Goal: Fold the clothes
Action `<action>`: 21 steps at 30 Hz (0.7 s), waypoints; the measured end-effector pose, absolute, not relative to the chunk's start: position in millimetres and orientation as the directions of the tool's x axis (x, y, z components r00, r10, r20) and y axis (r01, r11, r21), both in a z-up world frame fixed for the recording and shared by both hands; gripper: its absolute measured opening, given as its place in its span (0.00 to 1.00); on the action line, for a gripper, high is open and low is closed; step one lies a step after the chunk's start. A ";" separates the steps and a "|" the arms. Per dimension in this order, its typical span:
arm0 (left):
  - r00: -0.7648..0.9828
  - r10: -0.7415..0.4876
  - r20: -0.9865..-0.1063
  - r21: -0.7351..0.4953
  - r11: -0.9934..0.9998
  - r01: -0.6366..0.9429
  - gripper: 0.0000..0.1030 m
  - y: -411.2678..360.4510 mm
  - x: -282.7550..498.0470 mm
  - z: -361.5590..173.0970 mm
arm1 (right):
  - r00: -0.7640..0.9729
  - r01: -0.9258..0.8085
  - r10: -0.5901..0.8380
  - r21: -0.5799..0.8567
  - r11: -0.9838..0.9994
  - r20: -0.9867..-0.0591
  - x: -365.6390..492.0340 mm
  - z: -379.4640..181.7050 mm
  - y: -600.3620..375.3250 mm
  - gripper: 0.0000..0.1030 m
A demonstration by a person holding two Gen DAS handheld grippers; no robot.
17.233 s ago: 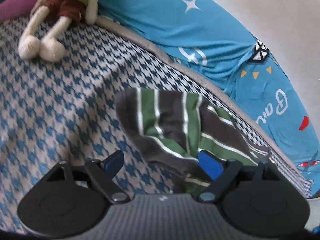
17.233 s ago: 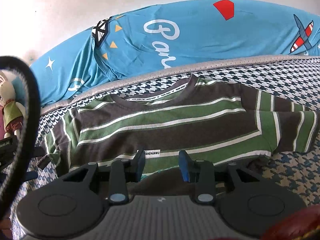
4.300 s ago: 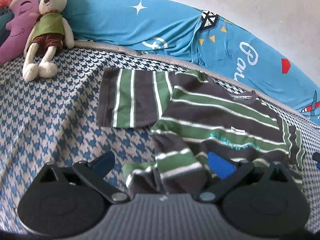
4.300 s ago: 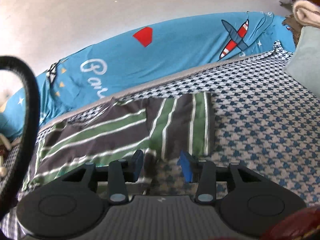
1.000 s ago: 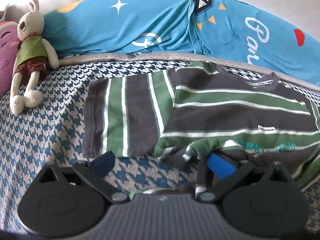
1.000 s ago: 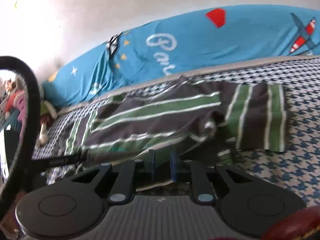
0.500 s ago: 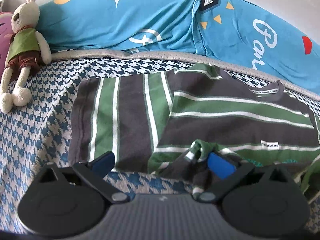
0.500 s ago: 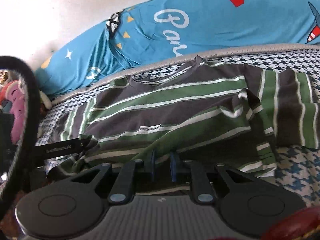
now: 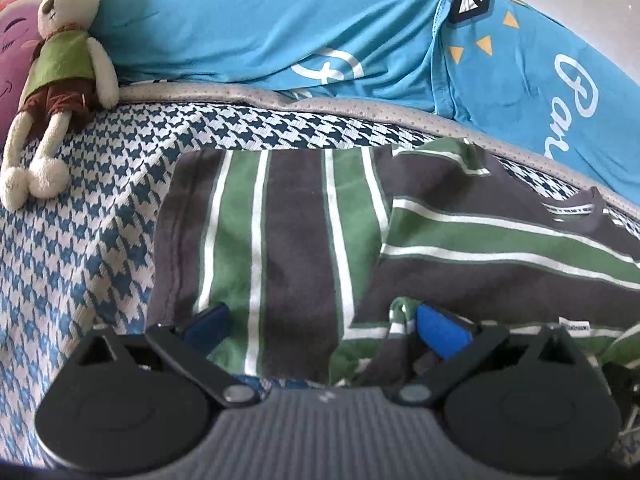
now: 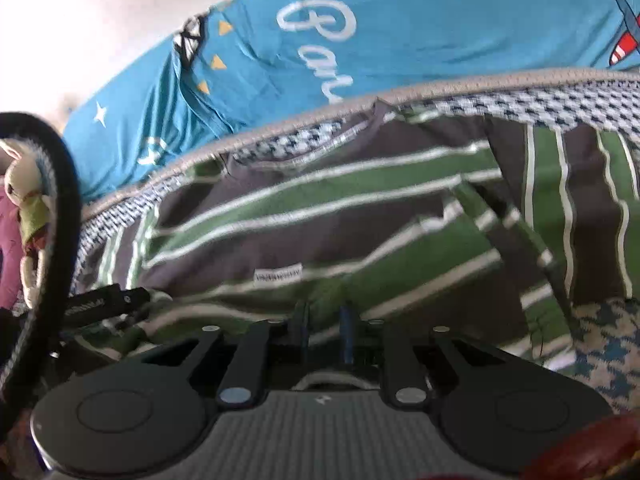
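Striped shirt [image 10: 360,216] in right hand-held gripper [image 10: 324,332]

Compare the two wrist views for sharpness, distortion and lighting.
Left wrist view: sharp, stripes on the shirt crisp, daylight even, the fisheye bowing the blue pillow. Right wrist view: motion-blurred across the shirt, the wall top left washed out, edges bent, and a dark cable arcing down the left side.

Bedroom: bed [image 9: 100,216], pillow [image 9: 280,32], stuffed rabbit [image 9: 60,64].
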State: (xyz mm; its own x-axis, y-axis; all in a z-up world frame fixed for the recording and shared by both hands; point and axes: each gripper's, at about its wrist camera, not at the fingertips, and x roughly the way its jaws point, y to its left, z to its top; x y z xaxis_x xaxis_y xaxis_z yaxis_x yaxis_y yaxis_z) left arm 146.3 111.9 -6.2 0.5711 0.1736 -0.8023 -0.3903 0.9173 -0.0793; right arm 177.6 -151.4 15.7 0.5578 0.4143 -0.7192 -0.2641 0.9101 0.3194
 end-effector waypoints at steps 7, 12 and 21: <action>0.631 0.165 -0.758 -0.164 0.888 -0.429 1.00 123.3 130.3 21.1 | 0.597 -0.292 0.441 0.331 0.897 -0.669 160.6 42.0 -172.0 0.18; 0.667 0.170 -0.725 -0.186 0.885 -0.427 1.00 127.8 107.2 44.1 | 0.615 -0.321 0.400 0.248 0.914 -0.679 137.7 52.5 -186.0 0.25; 0.682 0.090 -0.726 -0.221 0.909 -0.354 1.00 114.7 57.2 55.4 | 0.629 -0.229 0.313 0.216 0.949 -0.711 123.8 53.8 -238.0 0.26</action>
State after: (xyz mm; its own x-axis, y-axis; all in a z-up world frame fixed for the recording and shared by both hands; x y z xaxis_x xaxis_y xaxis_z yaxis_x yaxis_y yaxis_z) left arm 57.2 114.7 55.4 0.6824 0.0896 -0.7255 -0.3544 0.9086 -0.2211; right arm 123.8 -238.0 53.8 0.6294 0.3134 -0.7111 -0.2288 0.9493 0.2158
